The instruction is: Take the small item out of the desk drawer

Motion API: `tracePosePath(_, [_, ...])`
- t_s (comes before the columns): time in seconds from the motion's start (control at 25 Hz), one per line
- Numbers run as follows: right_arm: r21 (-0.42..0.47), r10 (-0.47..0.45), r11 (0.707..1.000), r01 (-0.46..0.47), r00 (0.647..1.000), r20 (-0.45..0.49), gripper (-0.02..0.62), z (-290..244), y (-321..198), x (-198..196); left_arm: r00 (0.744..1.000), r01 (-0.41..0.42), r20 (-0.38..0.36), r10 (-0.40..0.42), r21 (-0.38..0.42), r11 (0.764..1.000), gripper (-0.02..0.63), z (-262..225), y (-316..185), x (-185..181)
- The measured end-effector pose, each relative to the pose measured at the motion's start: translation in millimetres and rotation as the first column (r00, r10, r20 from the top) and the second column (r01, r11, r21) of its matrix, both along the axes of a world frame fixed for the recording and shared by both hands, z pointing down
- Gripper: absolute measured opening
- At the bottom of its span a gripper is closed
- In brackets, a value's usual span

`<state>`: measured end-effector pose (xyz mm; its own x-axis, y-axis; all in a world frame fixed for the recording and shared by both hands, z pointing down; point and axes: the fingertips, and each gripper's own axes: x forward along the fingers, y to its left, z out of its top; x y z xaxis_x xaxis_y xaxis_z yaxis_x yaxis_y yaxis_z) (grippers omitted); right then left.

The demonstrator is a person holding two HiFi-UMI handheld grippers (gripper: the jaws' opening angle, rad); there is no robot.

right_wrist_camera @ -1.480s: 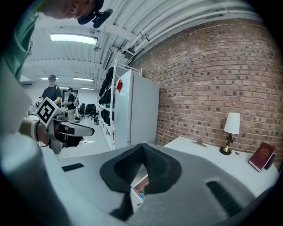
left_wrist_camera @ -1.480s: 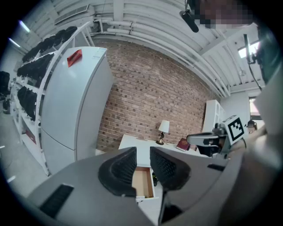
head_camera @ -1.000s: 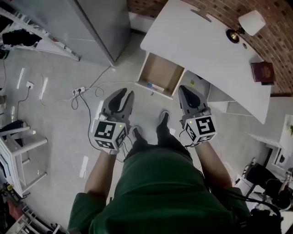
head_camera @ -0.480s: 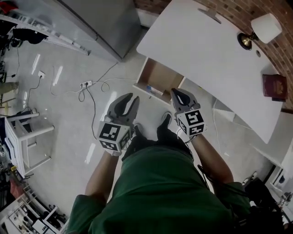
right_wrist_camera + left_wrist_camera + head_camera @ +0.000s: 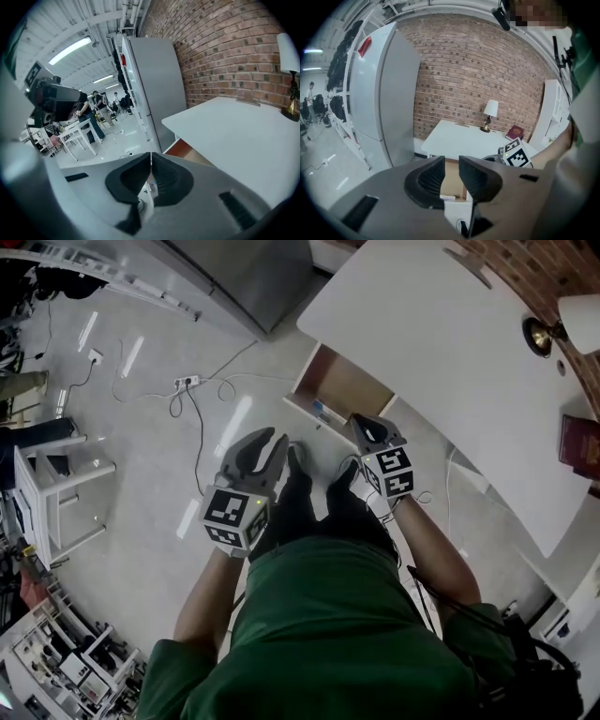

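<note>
The white desk (image 5: 441, 343) has its wooden drawer (image 5: 345, 388) pulled open. A small white and blue item (image 5: 323, 413) lies at the drawer's front edge. My right gripper (image 5: 362, 422) is shut and empty, just right of the drawer's front corner. My left gripper (image 5: 266, 440) hangs open over the floor, short and left of the drawer. In the left gripper view the drawer (image 5: 453, 180) and the item (image 5: 446, 198) show through the gap of the open left gripper (image 5: 451, 169). In the right gripper view the right gripper (image 5: 150, 158) is shut, with the drawer (image 5: 185, 151) behind it.
A tall grey cabinet (image 5: 234, 273) stands left of the desk. A lamp (image 5: 572, 320) and a red book (image 5: 581, 439) sit on the desk's far right. A power strip with cables (image 5: 187, 382) lies on the floor, and a white side table (image 5: 52, 488) is at left. The person's shoes (image 5: 298, 463) are near the drawer.
The person has stepped closer to the desk. Both grippers have come nearer the open drawer, the right one reaching its front corner. Jaw states are unchanged.
</note>
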<state>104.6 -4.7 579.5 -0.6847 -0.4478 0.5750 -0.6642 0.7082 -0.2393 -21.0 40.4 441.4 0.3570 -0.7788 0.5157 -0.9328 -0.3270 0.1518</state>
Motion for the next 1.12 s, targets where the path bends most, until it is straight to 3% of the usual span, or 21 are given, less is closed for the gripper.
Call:
tracePosePath(0.32, [-0.047,0.012,0.999,-0.016,0.997,-0.080,0.031,37.3,-12.3,-10.4,0.996,-0.079,-0.032,0.078,-0.043,0.996,0.086,34.8,-24.8,-13.0])
tracePosePath(0.56, [-0.123,-0.077,0.991,0.055,0.980,-0.185,0.063,87.1,-14.4,-24.1,0.986,-0.148,-0.095,0.138,-0.113,0.983,0.086,77.1,-49.5,-21.6])
tracePosePath(0.68, [-0.189,-0.154,0.975,0.113,0.963,-0.220,0.063,118.6,-12.0,-32.8,0.979,-0.190,-0.103,0.177,-0.138,0.972,0.086,98.9,-54.8,-21.3])
tracePosePath(0.88, [-0.295,-0.265,0.938,0.181,0.923,-0.278,0.067,169.3,-8.9,-41.4,0.965,-0.261,-0.047,0.257,-0.161,0.952,0.086,129.0,-53.8,-25.3])
tracePosePath(1.12, [-0.383,-0.350,0.896,0.223,0.886,-0.303,0.067,220.3,-6.0,-48.7,0.970,-0.244,-0.051,0.239,-0.191,0.951,0.086,160.0,-55.3,-41.9])
